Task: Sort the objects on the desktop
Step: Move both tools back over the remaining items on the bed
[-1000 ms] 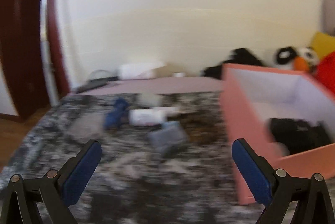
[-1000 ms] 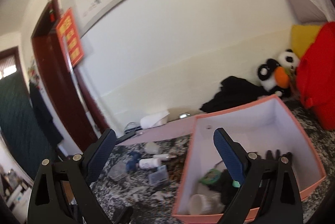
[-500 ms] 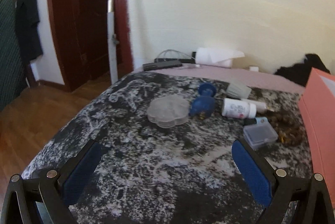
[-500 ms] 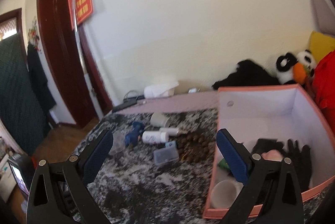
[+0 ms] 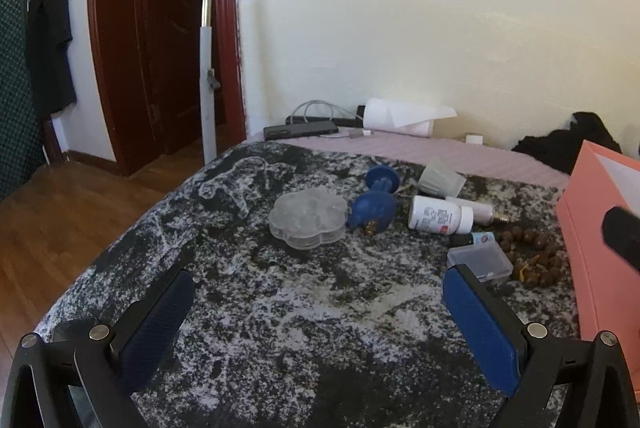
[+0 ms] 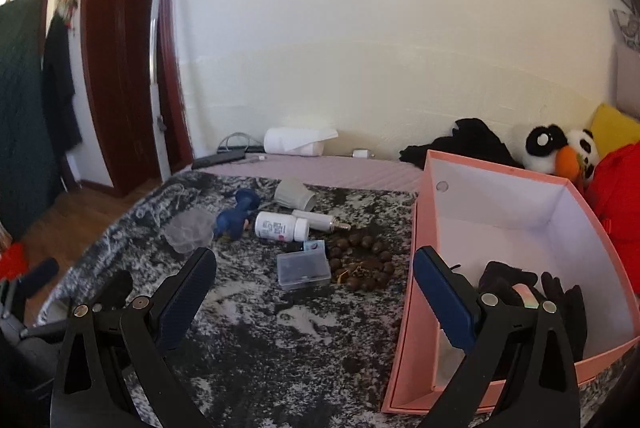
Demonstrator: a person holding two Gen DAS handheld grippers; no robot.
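Loose objects lie on a black-and-white marbled cover: a clear flower-shaped box point(image 5: 307, 223), a blue dumbbell toy point(image 5: 375, 203), a white pill bottle point(image 5: 440, 215), a small clear case point(image 5: 480, 261), brown beads point(image 5: 534, 257) and a tipped grey cup point(image 5: 440, 180). My left gripper point(image 5: 316, 316) hangs open above the near cover, nothing between its fingers. The right gripper point(image 6: 316, 292) is open too, with the clear case point(image 6: 304, 270) ahead and the pink box point(image 6: 416, 268) at its right finger. Black gloves point(image 6: 560, 292) lie inside the box.
A paper roll point(image 6: 294, 140), cables and a black device point(image 5: 302, 128) lie on the pink strip along the wall. Plush toys point(image 6: 560, 148) and a red bag point(image 6: 616, 196) sit behind the box. The cover's left edge drops to wood floor point(image 5: 80, 212) by a door.
Both views have swung left and down toward the loose objects. The pink box has slid to the right edge of the left wrist view. Both grippers stayed open.
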